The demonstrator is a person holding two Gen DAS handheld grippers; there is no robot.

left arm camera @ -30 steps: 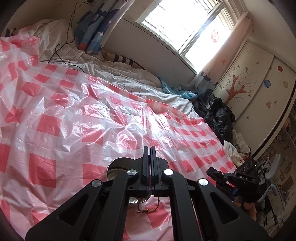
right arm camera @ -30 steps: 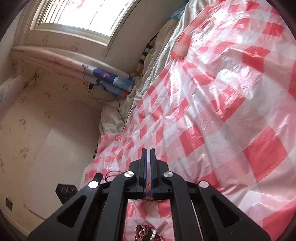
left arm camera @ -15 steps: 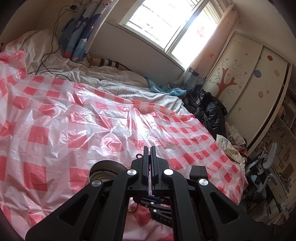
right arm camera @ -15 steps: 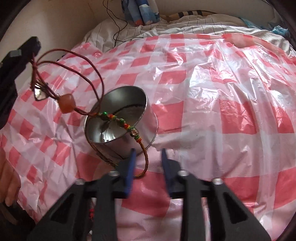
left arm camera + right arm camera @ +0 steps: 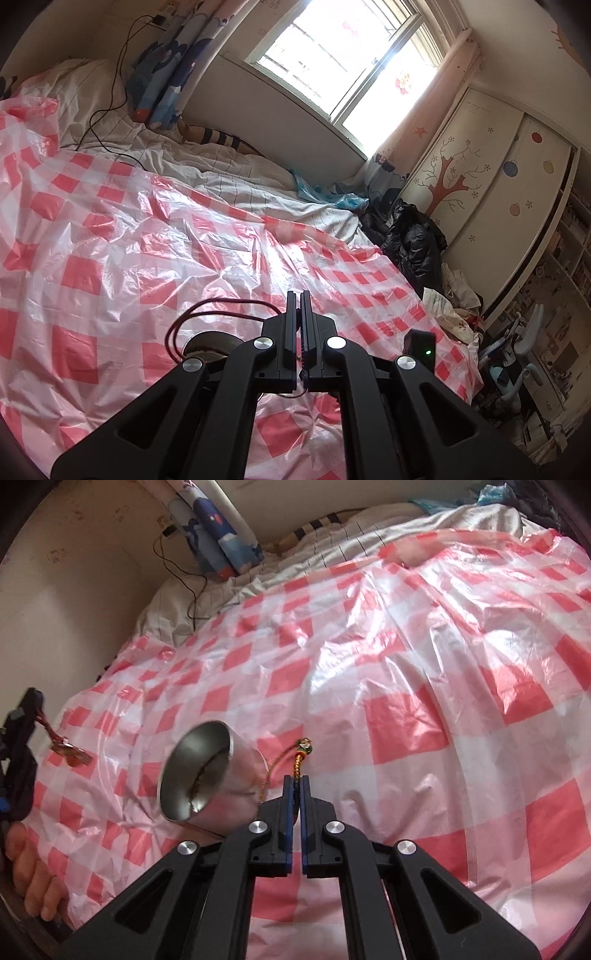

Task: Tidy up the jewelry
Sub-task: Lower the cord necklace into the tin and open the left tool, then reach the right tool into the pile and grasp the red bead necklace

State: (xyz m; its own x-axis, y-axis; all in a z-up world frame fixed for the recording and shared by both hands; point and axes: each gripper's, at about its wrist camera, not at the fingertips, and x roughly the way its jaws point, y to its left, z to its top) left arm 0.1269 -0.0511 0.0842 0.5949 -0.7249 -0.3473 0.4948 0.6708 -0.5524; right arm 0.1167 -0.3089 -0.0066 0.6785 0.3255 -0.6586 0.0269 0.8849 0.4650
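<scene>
From my left wrist, my left gripper (image 5: pixel 300 299) is clamped on a dark red cord necklace (image 5: pixel 207 308), whose loop arcs out toward 9 o'clock over the red-checked plastic sheet (image 5: pixel 110 236) on the bed. A metal cup (image 5: pixel 207 341) peeks out just behind the gripper at 8 o'clock.

From my right wrist, my right gripper (image 5: pixel 294 786) is pinched together on a thin beaded bracelet (image 5: pixel 301 751) that runs up toward 12 o'clock. The cup (image 5: pixel 207 771) lies tilted just beside it at 10 o'clock, its mouth toward 8 o'clock. The left gripper (image 5: pixel 20 738) hangs the necklace's pendant (image 5: pixel 72 755) at 9 o'clock.
</scene>
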